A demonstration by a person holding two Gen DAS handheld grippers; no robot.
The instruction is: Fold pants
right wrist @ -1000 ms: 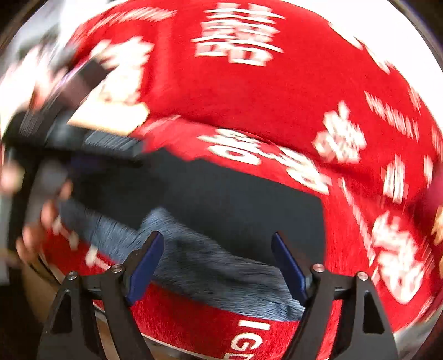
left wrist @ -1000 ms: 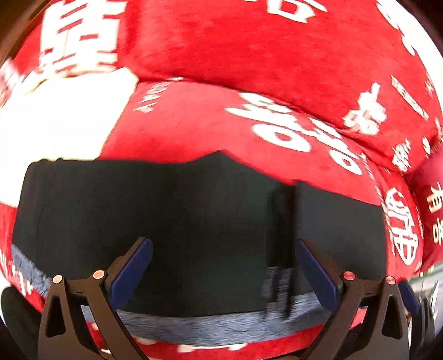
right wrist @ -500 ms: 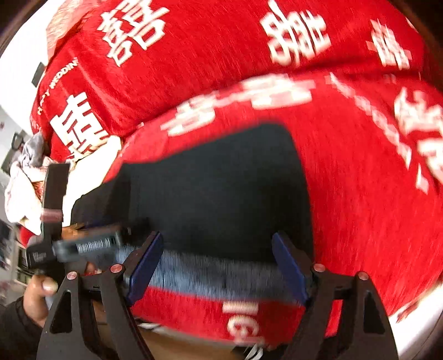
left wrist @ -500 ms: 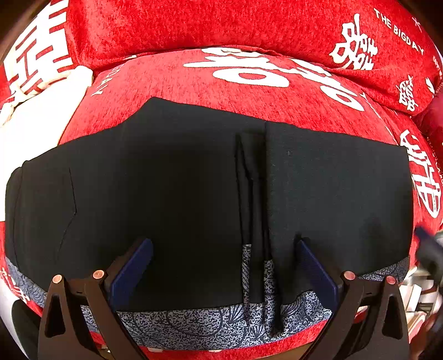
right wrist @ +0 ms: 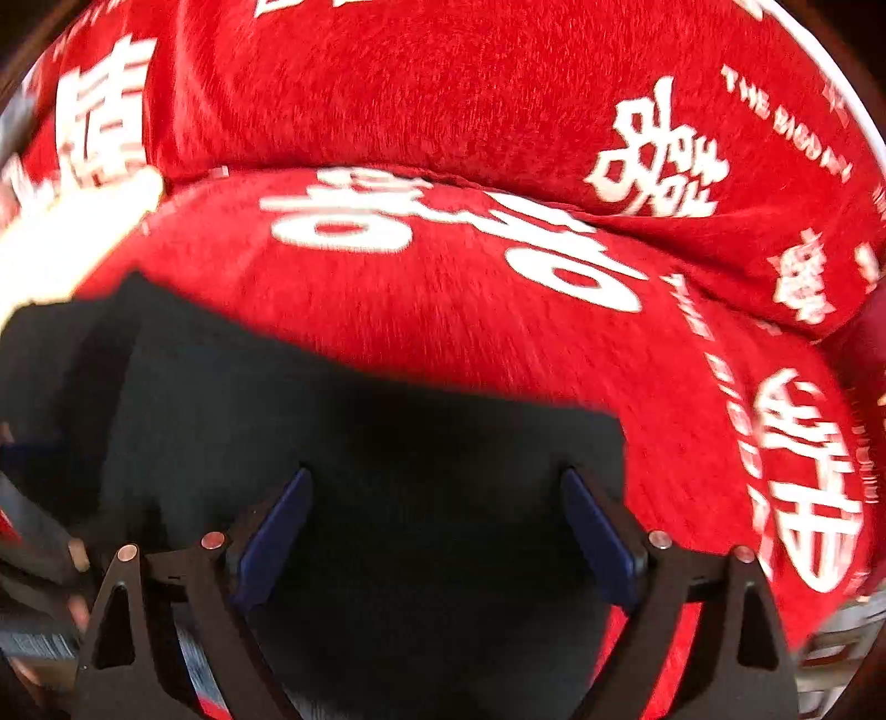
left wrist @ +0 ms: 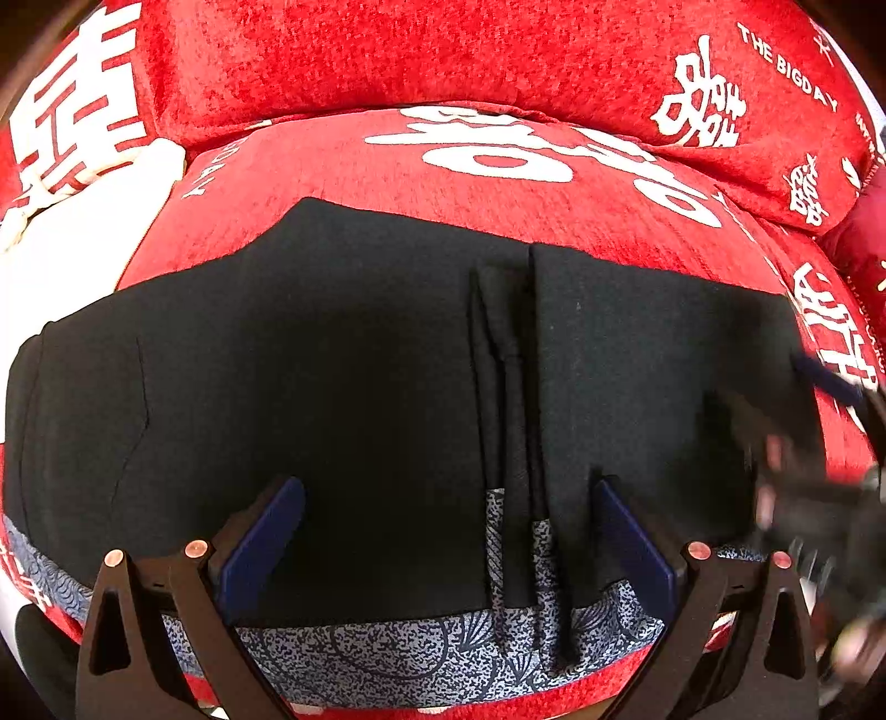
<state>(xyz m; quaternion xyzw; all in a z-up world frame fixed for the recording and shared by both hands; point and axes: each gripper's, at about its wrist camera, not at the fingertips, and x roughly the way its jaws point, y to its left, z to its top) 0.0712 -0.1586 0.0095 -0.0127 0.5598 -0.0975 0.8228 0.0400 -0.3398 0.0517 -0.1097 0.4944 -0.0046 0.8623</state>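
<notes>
Black pants (left wrist: 343, 399) lie flat on a red sofa seat, with a blue-grey patterned waistband (left wrist: 387, 659) along the near edge and a vertical fold line (left wrist: 509, 421) right of centre. My left gripper (left wrist: 446, 493) is open just above the waistband, holding nothing. The right gripper appears blurred at the right edge of the left wrist view (left wrist: 830, 399). In the right wrist view the pants (right wrist: 360, 443) fill the lower half, and my right gripper (right wrist: 434, 490) is open above their right part, empty.
The red sofa seat (left wrist: 498, 183) carries white characters, and a back cushion (left wrist: 443, 50) rises behind it. A white cloth (left wrist: 66, 243) lies at the left. The red seat (right wrist: 720, 415) extends right of the pants.
The right gripper has swung back over the right part of the pants. The left gripper has stayed almost still above the waistband.
</notes>
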